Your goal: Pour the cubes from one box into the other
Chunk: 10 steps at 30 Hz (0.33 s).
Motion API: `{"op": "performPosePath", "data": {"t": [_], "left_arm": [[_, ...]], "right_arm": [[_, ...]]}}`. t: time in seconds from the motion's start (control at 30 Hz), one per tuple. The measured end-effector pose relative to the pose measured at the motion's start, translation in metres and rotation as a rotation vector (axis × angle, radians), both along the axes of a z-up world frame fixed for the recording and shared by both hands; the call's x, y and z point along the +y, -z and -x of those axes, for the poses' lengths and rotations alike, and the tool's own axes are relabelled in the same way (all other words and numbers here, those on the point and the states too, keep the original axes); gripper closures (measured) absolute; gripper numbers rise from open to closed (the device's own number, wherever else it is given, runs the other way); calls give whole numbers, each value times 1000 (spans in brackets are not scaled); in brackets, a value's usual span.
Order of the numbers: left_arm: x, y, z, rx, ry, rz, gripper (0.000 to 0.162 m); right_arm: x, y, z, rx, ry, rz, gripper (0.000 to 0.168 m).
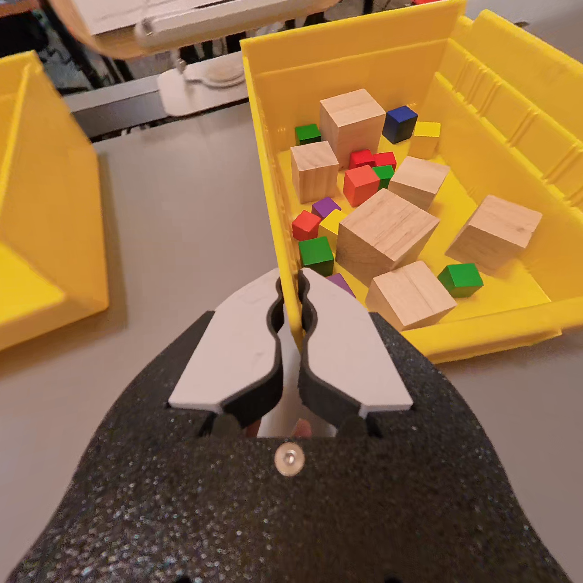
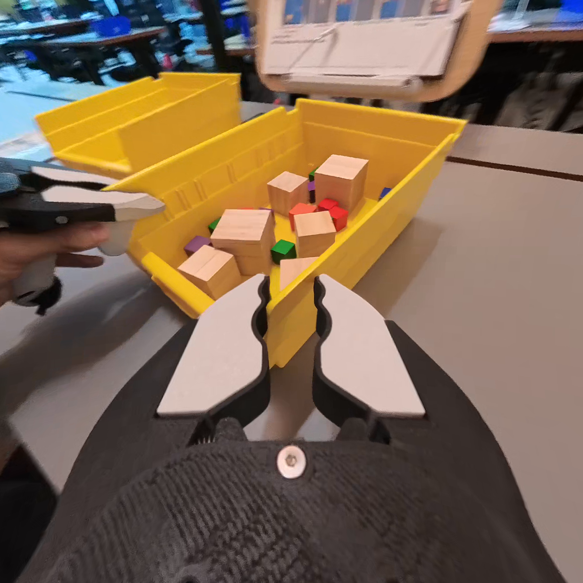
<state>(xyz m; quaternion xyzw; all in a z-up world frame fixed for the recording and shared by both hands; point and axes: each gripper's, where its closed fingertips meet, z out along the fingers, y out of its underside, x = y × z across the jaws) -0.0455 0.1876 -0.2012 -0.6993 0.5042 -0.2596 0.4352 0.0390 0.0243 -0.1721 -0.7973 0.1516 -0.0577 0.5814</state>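
I've got my left tool [image 1: 290,277] pinched narrow on the full box's [image 1: 492,104] near-left wall, my right tool [image 2: 291,285] gaping wide astride its near-right wall, so close right first, then lift level toward the empty box [image 2: 176,132] just left of it.

My left camera sits on the left claw [image 1: 289,285], close at the full box's [image 1: 362,66] left wall, looking down inside. My right camera looks from the right claw [image 2: 291,284] at the near right corner. Both views share this box [image 2: 378,126].
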Motion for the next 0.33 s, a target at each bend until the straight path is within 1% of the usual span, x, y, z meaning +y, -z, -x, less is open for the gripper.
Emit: {"op": "performPosePath", "data": {"t": [0.07,0.13,0.17,0.23,0.33], "left_arm": [[15,0,23,-13,-47,14,158],[28,0,45,-17,-81,21,158],[33,0,54,-19,-88,27,158],[41,-1,70,-23,-100,25,158],[48,-1,82,-33,-110,32,158]], "right_arm": [[15,-17,13,50,-76,-23,137],[33,-55,13,58,-107,-105,134],[45,-75,10,40,-116,-132,129],[83,-105,5,35,-165,-128,114],[164,-129,10,114,-263,-8,84]]}}
